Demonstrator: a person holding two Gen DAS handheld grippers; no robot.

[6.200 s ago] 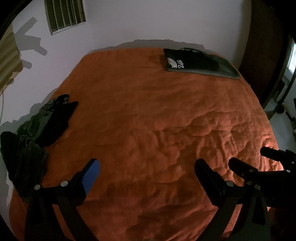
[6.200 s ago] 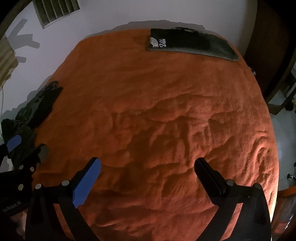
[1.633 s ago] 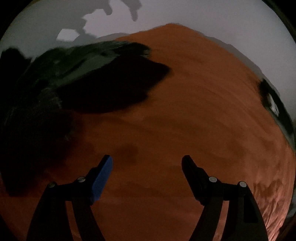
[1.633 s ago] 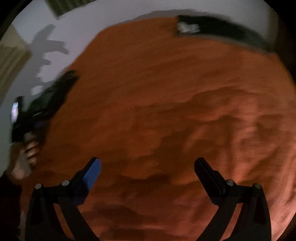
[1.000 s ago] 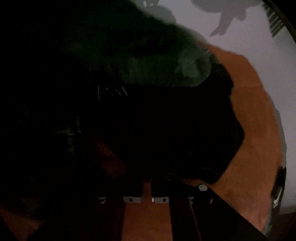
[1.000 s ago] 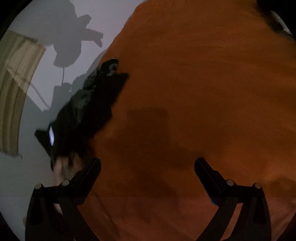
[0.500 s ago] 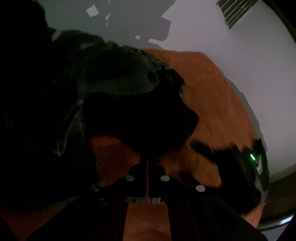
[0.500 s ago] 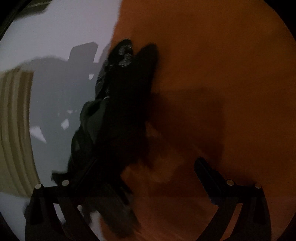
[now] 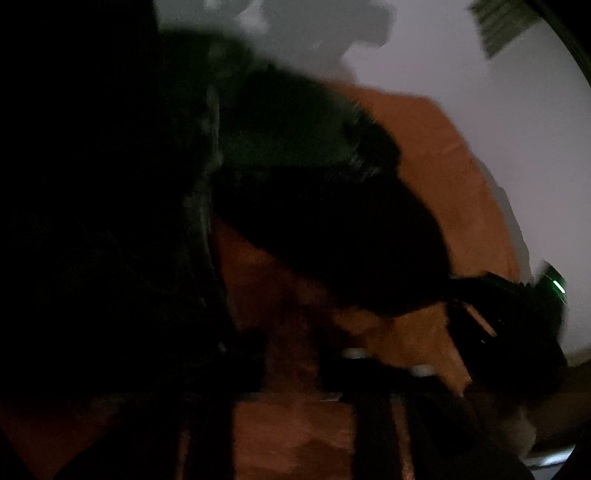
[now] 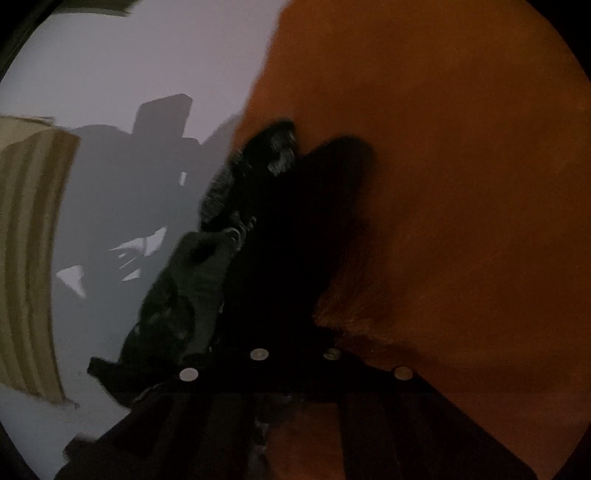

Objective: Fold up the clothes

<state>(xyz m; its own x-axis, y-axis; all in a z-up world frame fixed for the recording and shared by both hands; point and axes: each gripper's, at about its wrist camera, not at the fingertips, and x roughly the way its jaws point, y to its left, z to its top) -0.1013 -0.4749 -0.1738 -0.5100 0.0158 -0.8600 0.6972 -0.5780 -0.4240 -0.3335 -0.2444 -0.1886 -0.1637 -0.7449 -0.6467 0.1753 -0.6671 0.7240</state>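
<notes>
A pile of dark clothes lies at the edge of the orange bed. A black garment (image 9: 332,236) spreads over the bed in the left wrist view, with a dark green garment (image 9: 280,129) behind it. My left gripper (image 9: 291,354) is shut on dark cloth at the pile's edge, though the view is dim and blurred. My right gripper (image 9: 476,291) reaches in from the right and touches the black garment. In the right wrist view the right gripper (image 10: 295,343) is shut on the black garment (image 10: 295,229), beside the green garment (image 10: 192,273).
The orange bedspread (image 10: 461,166) fills the right of the right wrist view. A pale wall (image 10: 129,66) runs close behind the clothes pile. A striped curtain (image 10: 26,251) hangs at the left. A wall vent (image 9: 502,22) shows at the top right.
The right gripper has closed on the black garment; half a second ago its jaws stood open. The left gripper stays shut on the cloth and has shifted slightly; the garment now stretches toward the right gripper.
</notes>
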